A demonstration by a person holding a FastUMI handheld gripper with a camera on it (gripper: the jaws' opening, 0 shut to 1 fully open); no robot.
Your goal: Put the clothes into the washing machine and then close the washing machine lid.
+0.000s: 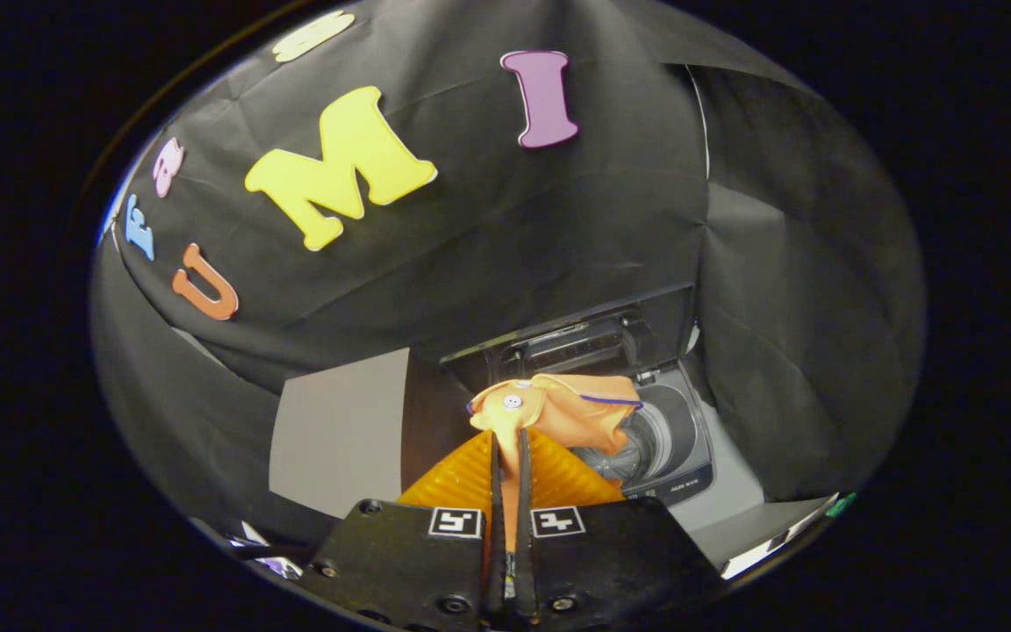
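Observation:
An orange garment [562,408] with a white button and a dark blue trim hangs bunched just ahead of my fingertips. My gripper [510,436] is shut on a fold of it, the cloth pinched between the two ribbed orange fingers [462,478]. Right beyond the garment sits a small top-loading washing machine [677,456] with its lid [589,338] standing open at the back. Its metal drum [637,443] shows below and to the right of the cloth, partly hidden by it.
The machine stands on a pale grey surface [343,430]. Black cloth walls close in behind and to the right of the machine. A light edge [777,535] runs along the near right side.

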